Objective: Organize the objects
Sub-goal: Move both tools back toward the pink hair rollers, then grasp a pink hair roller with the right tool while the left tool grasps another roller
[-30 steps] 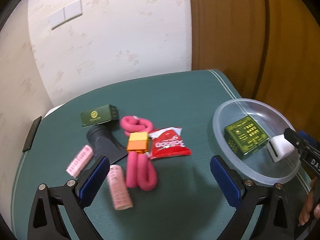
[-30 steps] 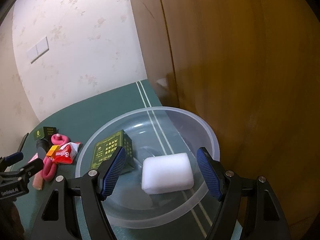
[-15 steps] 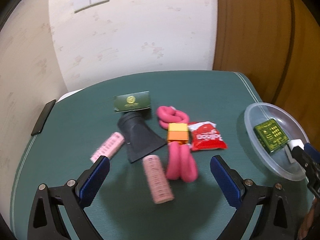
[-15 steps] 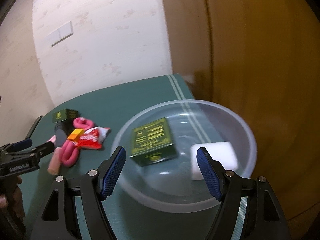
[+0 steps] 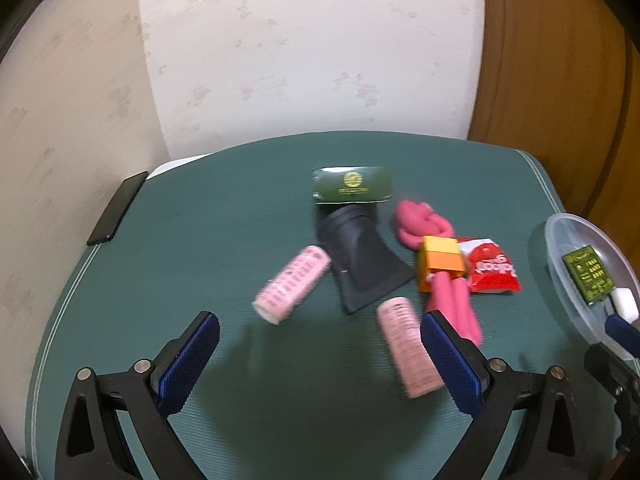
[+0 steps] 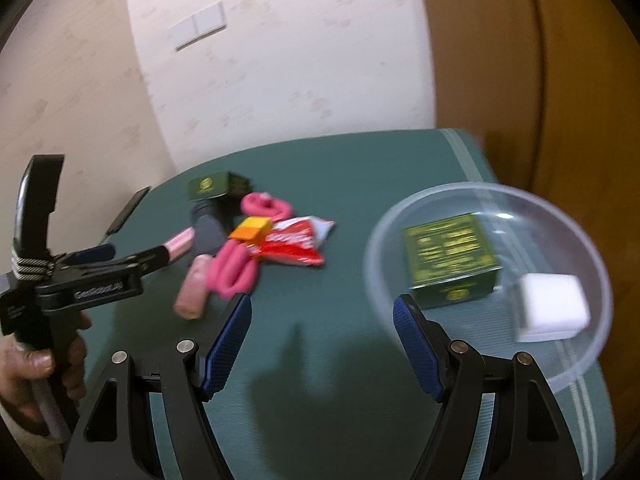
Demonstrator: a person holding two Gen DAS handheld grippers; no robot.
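Note:
A clear plastic bowl (image 6: 600, 320) at the table's right holds a dark green box (image 6: 450, 258) and a white block (image 6: 552, 306). Loose on the green mat lie two pink rollers (image 5: 290, 290) (image 5: 408, 346), a black nozzle (image 5: 362, 258), a flat green box (image 5: 352, 185), a pink foam twist (image 5: 416, 220), an orange cube (image 5: 440, 264) and a red snack packet (image 5: 490, 268). My left gripper (image 5: 320, 360) hangs open above the mat in front of the rollers, with nothing between its fingers. Just left of the bowl, my right gripper (image 6: 322, 338) is open and empty.
A black phone (image 5: 118, 208) lies at the table's far left edge. A papered wall stands behind the table and a wooden panel (image 6: 560, 100) to its right. A hand (image 6: 36, 364) grips the left tool's handle. Bare mat lies in front of both grippers.
Both grippers have swung left. The bowl slid from under the right gripper to its right, leaving the white block inside. In the left view the loose pile shifted right and the rollers came closer.

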